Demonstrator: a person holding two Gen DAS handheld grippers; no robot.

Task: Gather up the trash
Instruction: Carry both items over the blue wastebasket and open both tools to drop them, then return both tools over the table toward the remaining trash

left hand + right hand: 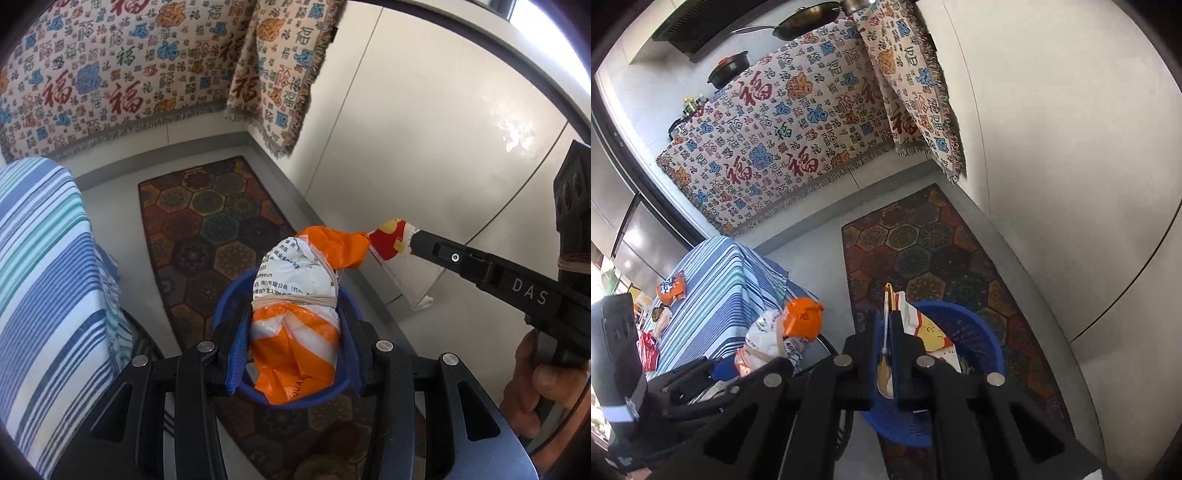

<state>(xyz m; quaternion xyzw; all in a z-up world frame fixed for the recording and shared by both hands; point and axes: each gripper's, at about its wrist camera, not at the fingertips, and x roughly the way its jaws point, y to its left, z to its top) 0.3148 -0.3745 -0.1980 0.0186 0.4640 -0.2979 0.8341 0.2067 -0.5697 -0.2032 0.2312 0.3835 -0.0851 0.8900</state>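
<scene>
My left gripper is shut on an orange and white plastic bag bundle tied with rubber bands, held over a blue perforated basket on the floor rug. My right gripper is shut on a flat white, red and yellow wrapper, held above the blue basket. In the left wrist view the right gripper comes in from the right, with the wrapper hanging beside the bundle. The bundle and left gripper also show at the lower left of the right wrist view.
A hexagon-patterned rug lies on the grey floor. A table with a blue striped cloth stands to the left, with an orange snack packet and a red packet on it. A patterned blanket covers the counter behind. White cabinet fronts stand to the right.
</scene>
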